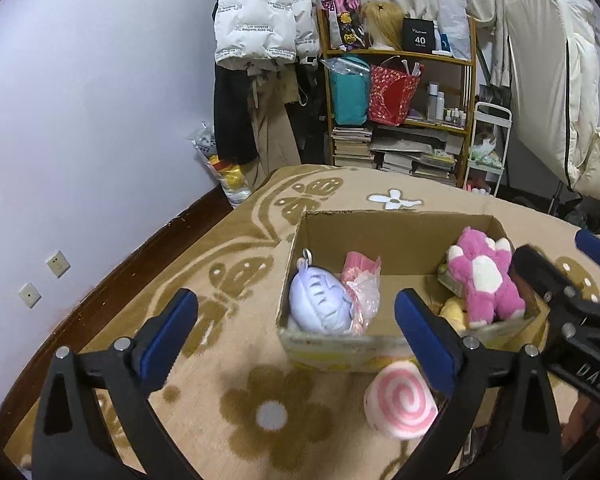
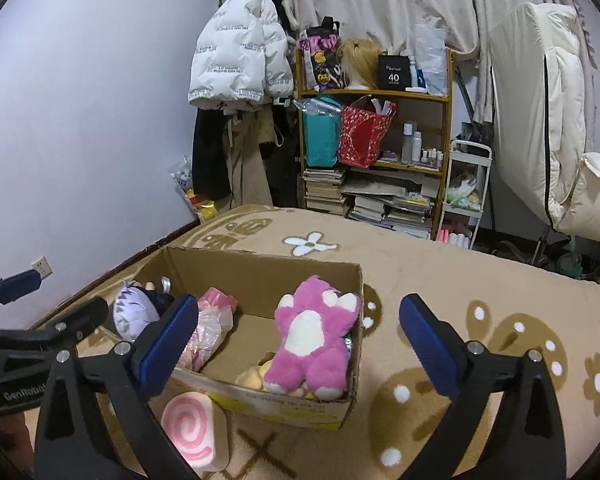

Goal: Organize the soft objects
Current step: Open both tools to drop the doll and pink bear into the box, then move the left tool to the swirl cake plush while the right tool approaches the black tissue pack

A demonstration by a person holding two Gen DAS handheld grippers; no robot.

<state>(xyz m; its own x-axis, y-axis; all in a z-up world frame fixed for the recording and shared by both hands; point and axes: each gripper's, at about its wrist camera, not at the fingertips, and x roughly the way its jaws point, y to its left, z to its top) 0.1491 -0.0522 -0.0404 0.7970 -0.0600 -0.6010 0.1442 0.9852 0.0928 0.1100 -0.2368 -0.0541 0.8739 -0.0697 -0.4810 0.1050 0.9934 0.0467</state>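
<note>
Both jaws spread, empty; pink swirl cushion (image 1: 400,400) on carpet below them, touching the box (image 1: 340,354).

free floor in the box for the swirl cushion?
Yes: bare cardboard floor mid-box, between the bagged pink item and the pink plush. Both ends are crowded: purple plush at one, pink plush over yellow toy at the other. Swirl cushion lies outside on the blanket.

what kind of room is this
Probably a bedroom or living space in a home: a flower-patterned blanket covers what may be a bed, a white puffer jacket hangs by the wall, and a wooden shelf holds bags, bottles and stacked books.
</note>
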